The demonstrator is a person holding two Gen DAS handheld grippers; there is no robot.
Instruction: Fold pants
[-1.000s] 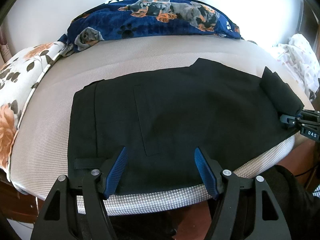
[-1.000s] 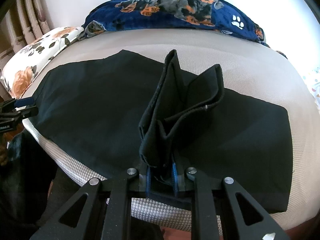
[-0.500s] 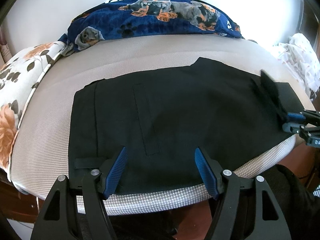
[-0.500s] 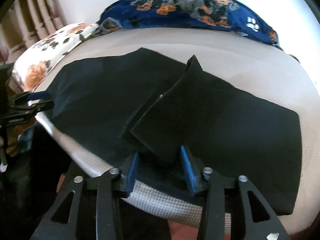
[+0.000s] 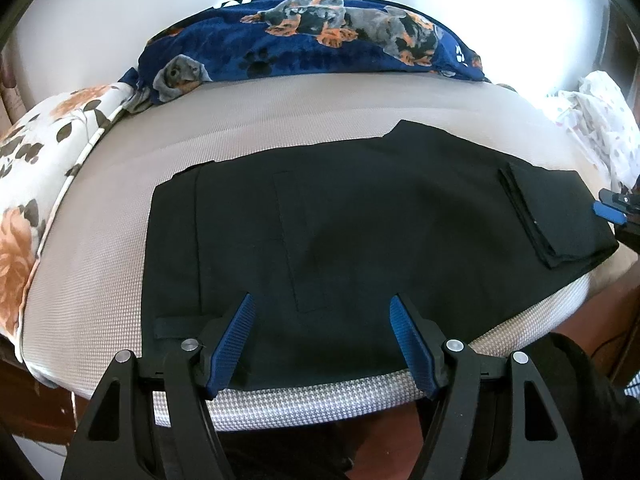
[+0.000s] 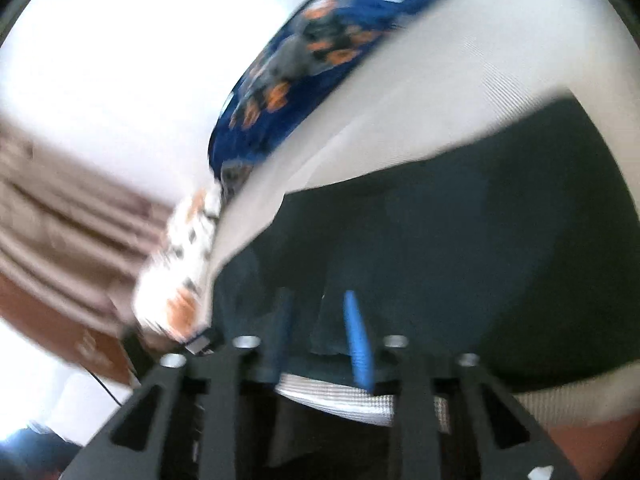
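Note:
Black pants (image 5: 360,232) lie flat on the grey bed (image 5: 280,112), waist to the left. Their leg end (image 5: 560,216) is folded over and rests flat at the right. My left gripper (image 5: 321,298) hovers open over the near waist edge, blue pads wide apart and nothing pinched. The right gripper (image 5: 610,206) shows only its blue tip, just off the pants' right edge. In the blurred, tilted right wrist view the right gripper (image 6: 317,294) is closing above the pants' (image 6: 460,248) near edge. A gap still shows between its pads; whether cloth is in it I cannot tell.
A blue dog-print blanket (image 5: 320,36) lies along the back of the bed. A floral pillow (image 5: 44,168) sits at the left and a white spotted cloth (image 5: 604,120) at the far right. Curtains (image 6: 60,208) hang on the left of the right wrist view.
The right gripper let go of the raised leg end, which now lies folded flat on the pants. It drew back to the right and rolled. The left gripper stayed put.

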